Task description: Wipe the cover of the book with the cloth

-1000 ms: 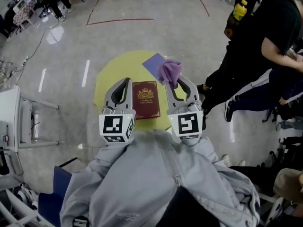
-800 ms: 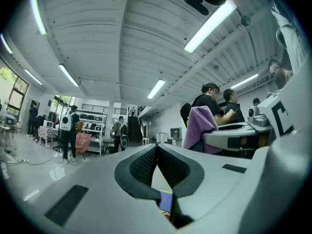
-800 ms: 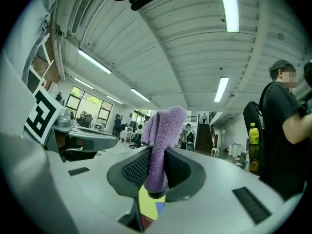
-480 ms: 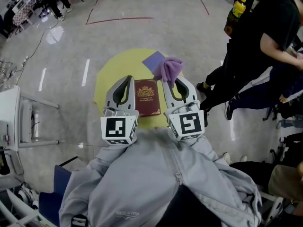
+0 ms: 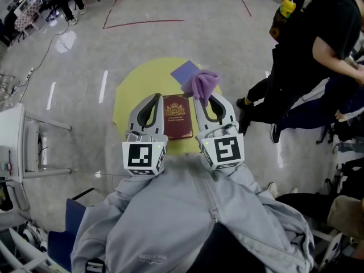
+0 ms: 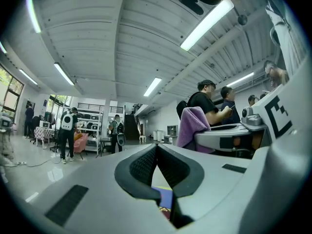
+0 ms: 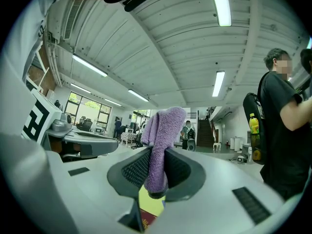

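Right gripper point(image 5: 202, 100) is pinching the purple cloth point(image 5: 203, 83), dangling it just by the far right corner of the red book point(image 5: 177, 118), which is lying flat on the yellow table point(image 5: 133, 87). Left gripper point(image 5: 152, 99) is hovering beside the book, jaws clenched on nothing.

Round yellow table point(image 5: 126, 90): maroon book point(image 5: 176, 116), blue-violet sheet point(image 5: 183, 71) at far edge.

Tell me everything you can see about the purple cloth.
The purple cloth looks like soft, fuzzy terry, bunched into a crumpled wad. The right gripper is shut on its lower part, and the rest stands above the jaws. From the head view it sits past the far right corner of the red book, apparently touching only the jaws.
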Tool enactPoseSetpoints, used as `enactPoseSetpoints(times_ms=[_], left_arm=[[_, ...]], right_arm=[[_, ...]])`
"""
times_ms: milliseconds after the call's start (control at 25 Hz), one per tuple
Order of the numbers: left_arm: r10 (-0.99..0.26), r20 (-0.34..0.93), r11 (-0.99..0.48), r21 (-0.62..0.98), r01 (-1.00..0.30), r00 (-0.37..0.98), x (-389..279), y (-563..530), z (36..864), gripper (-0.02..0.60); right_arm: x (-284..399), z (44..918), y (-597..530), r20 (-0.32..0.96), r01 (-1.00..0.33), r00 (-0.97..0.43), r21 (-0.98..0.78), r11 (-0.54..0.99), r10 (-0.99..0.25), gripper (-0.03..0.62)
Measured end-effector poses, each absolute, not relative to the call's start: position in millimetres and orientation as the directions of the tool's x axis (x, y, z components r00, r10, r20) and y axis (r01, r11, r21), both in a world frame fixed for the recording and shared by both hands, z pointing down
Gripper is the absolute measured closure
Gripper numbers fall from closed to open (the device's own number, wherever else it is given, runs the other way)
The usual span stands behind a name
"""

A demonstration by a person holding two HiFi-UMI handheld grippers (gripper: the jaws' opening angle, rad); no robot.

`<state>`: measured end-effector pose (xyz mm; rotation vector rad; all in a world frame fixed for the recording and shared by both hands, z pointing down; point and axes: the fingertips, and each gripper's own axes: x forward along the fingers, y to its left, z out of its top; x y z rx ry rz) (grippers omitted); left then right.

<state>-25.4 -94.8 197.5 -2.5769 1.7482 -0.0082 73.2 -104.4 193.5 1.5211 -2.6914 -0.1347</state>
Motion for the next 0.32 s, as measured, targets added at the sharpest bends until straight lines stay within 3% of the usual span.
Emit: enactPoseSetpoints(times_ms=[320], left_arm=[[-0.925,-0.012,-0.380,-0.026,-0.925,0.380,-18.3,-94.4,203.8,0.563]], right_arm=[[76.2,195.7,-105.8,-0.009,-0.856,-0.513,0.089,0.510,-0.859,0.514]])
